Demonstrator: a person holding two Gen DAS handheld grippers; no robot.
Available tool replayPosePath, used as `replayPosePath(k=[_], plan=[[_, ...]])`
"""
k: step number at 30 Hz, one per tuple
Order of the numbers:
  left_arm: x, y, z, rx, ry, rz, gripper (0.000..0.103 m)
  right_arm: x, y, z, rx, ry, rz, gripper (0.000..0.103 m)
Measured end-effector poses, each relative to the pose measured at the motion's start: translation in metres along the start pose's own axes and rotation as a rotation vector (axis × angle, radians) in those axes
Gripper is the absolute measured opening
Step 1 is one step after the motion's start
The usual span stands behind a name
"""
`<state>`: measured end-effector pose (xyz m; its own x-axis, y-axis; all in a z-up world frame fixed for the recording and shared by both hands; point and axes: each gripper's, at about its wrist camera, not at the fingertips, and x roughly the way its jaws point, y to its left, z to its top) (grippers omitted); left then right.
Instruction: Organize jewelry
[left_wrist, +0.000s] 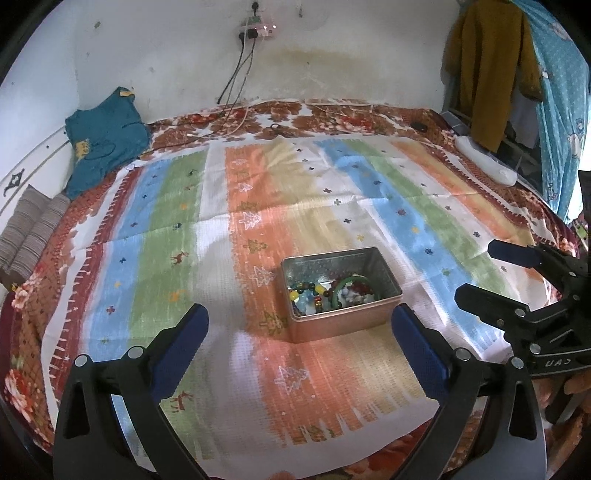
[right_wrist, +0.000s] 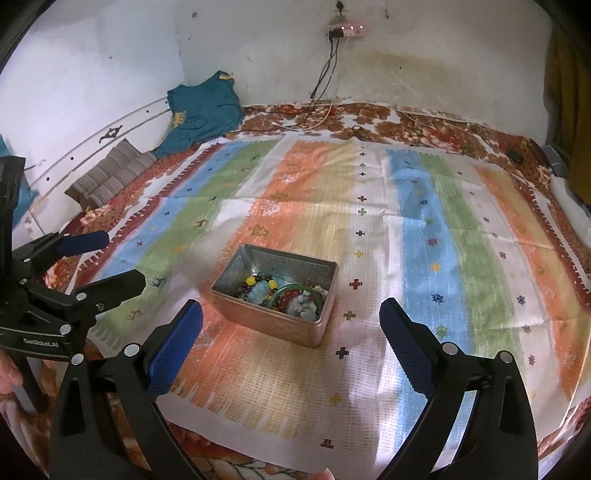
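A rectangular metal tin (left_wrist: 343, 325) stands on the striped cloth, holding a heap of bead bracelets and a green bangle (left_wrist: 332, 293). It also shows in the right wrist view (right_wrist: 273, 328), with the jewelry (right_wrist: 284, 295) inside. My left gripper (left_wrist: 299, 325) is open and empty, just short of the tin's near side. My right gripper (right_wrist: 290, 319) is open and empty, also just short of the tin. Each gripper shows in the other's view: the right one (left_wrist: 480, 273) to the tin's right, the left one (right_wrist: 122, 258) to its left.
The striped cloth (left_wrist: 166, 229) covers a bed with a floral blanket (left_wrist: 37, 302). A teal garment (left_wrist: 103, 144) and striped cushions (right_wrist: 110, 177) lie at the back left. Cables (left_wrist: 236, 85) hang from a wall socket. Clothes (left_wrist: 491, 74) hang at the right.
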<state>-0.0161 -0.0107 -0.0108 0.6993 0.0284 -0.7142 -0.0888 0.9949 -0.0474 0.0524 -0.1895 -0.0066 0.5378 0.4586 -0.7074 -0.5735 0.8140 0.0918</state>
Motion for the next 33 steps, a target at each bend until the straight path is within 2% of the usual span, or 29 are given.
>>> replayPosePath(k=[33], plan=[[-0.014, 0.003, 0.000, -0.016, -0.071, -0.023, 0.097, -0.012, 0.005, -0.001, -0.012, -0.043, 0.050, 0.097]])
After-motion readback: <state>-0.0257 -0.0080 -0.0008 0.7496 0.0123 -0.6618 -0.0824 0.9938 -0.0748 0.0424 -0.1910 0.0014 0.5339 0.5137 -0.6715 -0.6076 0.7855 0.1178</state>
